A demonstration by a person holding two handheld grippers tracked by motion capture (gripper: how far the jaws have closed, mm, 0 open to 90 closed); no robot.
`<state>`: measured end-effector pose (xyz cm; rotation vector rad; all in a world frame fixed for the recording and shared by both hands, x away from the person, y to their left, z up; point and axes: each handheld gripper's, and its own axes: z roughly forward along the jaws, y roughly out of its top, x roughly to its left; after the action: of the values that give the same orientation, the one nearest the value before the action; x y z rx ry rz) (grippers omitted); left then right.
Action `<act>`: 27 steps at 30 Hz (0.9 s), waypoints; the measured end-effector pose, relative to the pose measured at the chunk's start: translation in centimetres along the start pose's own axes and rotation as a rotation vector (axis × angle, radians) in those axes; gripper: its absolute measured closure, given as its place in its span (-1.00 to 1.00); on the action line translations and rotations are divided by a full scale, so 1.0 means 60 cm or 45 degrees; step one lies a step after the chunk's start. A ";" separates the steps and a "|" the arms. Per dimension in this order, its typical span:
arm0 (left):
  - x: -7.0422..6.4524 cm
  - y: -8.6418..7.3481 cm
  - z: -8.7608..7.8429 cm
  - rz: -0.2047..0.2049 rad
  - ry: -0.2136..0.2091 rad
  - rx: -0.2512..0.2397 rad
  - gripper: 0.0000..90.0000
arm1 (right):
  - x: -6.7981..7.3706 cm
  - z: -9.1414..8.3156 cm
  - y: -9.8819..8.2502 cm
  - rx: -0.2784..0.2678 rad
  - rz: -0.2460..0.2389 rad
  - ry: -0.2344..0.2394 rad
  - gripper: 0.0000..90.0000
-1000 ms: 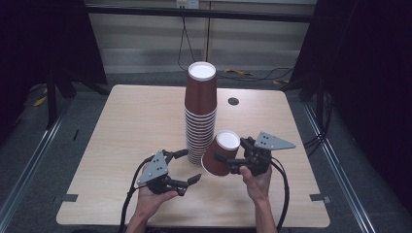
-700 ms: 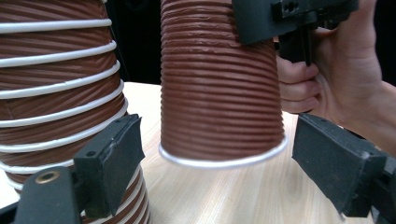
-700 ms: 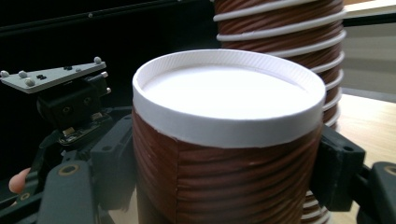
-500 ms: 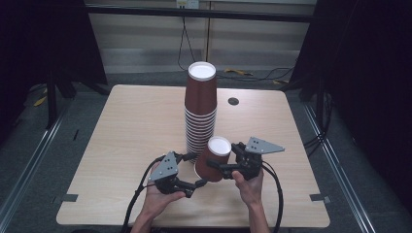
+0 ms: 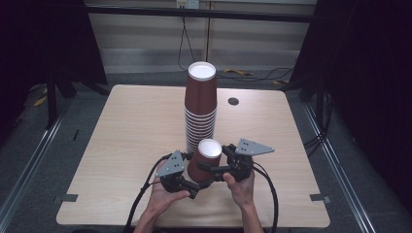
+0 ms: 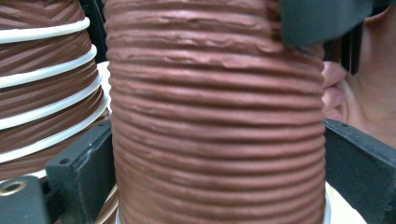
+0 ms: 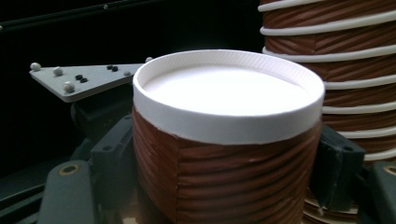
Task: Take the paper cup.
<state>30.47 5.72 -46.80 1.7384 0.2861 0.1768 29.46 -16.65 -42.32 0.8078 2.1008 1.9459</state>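
A tall stack of upturned brown ribbed paper cups (image 5: 200,104) stands mid-table. Just in front of it is a single upturned brown cup (image 5: 206,159) with a white base rim (image 7: 229,93). My right gripper (image 5: 208,171) is shut on this cup, one jaw on each side of its upper wall. My left gripper (image 5: 199,185) reaches in from the left, lower down. Its jaws have just been opening and now flank the cup wall (image 6: 219,121), with no visible squeeze. Whether the cup rests on the table I cannot tell.
The wooden table (image 5: 121,145) has a small dark hole (image 5: 233,101) at the back right. Cables trail from both grippers toward the front edge. The stack stands very close behind the held cup. A hand (image 6: 364,93) is visible beyond the cup.
The right gripper brought the cup from a tilt at the stack's right to upright in front of it. The left gripper moved right to the cup and its jaws spread around it.
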 end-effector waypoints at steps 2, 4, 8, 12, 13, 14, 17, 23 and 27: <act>0.000 0.000 0.001 -0.003 -0.001 -0.012 -0.86 | 0.001 0.002 -0.001 -0.007 0.000 -0.001 -0.48; 0.000 0.002 0.001 -0.009 0.003 -0.017 -0.85 | 0.000 0.003 -0.003 -0.022 0.010 0.006 -0.47; 0.000 0.004 0.003 -0.025 0.009 -0.044 -0.82 | -0.003 0.003 -0.001 -0.016 0.017 0.020 -0.48; -0.001 0.005 0.004 -0.021 0.014 -0.033 -0.78 | -0.005 0.001 0.001 -0.028 0.016 0.024 -0.49; -0.001 0.005 0.004 -0.021 0.014 -0.033 -0.78 | -0.005 0.001 0.001 -0.028 0.016 0.024 -0.49; -0.001 0.005 0.005 -0.018 0.018 -0.024 -0.78 | -0.005 0.001 0.001 -0.020 0.018 0.024 -0.49; -0.003 0.006 0.005 -0.015 0.018 -0.017 -0.75 | -0.006 -0.001 -0.001 -0.020 0.020 0.026 -0.51; -0.004 0.014 0.000 -0.006 0.022 -0.013 -0.72 | -0.005 -0.003 0.002 -0.047 0.023 0.040 -0.55; -0.002 0.017 -0.004 -0.005 0.027 -0.006 -0.71 | -0.005 -0.003 0.003 -0.047 0.023 0.037 -0.64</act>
<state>30.37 5.73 -45.77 1.7320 0.3042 0.1928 29.71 -16.93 -42.18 0.7989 2.0741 2.0109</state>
